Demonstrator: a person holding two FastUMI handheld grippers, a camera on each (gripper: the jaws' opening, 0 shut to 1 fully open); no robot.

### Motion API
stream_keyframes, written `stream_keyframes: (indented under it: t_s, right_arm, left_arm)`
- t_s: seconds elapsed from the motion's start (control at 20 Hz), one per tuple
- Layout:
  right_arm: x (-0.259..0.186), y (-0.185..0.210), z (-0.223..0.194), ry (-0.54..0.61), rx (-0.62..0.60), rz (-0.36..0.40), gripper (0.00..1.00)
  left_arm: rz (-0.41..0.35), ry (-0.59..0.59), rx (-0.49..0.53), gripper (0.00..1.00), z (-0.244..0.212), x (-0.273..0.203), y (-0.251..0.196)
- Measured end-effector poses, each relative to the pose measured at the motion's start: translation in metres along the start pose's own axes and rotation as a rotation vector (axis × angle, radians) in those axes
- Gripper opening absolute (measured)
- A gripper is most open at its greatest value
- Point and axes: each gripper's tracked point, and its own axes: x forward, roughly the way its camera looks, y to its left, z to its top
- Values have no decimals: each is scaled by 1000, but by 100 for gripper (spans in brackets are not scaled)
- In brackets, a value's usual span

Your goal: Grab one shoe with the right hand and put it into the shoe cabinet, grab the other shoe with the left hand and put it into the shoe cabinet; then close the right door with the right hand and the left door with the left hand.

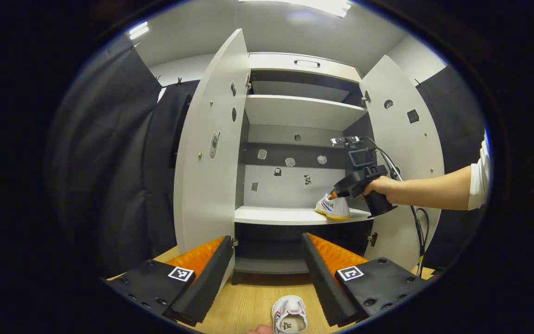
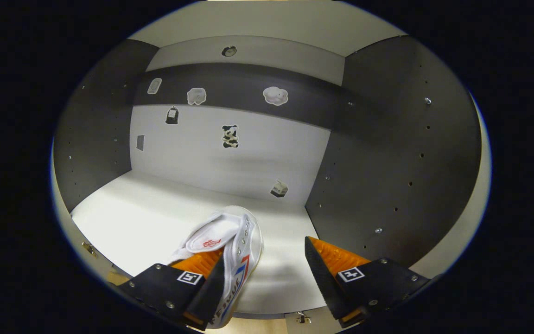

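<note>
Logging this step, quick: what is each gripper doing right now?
Left gripper: open, holding nothing.
Right gripper: open, one finger inside the white canvas shoe on the white cabinet shelf.

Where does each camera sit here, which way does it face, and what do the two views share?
Left gripper view: rides the left gripper, low over the floor, facing the open cabinet; its own spread fingers, a shoe on the floor, and a hand holding the right gripper.
Right gripper view: rides the right gripper inside the cabinet, facing its back wall; own fingers open.
Shared: the shoe on the shelf and the back-wall stickers.
</note>
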Motion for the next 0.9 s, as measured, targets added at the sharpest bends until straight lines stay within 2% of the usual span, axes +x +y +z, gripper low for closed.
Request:
stream_keyframes:
  t_s: [0.25, 0.45, 0.6, 0.9]
  right_arm:
    - [-15, 4, -8, 43, 51, 65, 93]
    - [-22, 19, -14, 105, 127, 157, 93]
    - [-46, 25, -2, 17, 110, 189, 93]
    - [-143, 43, 25, -215, 125, 272, 93]
  left_arm:
    - [4, 24, -7, 96, -10, -3, 4]
    - [13, 56, -25, 96, -20, 0, 8]
    - [14, 49, -24, 96, -19, 1, 8]
    - [3, 37, 0, 96, -12, 8, 4]
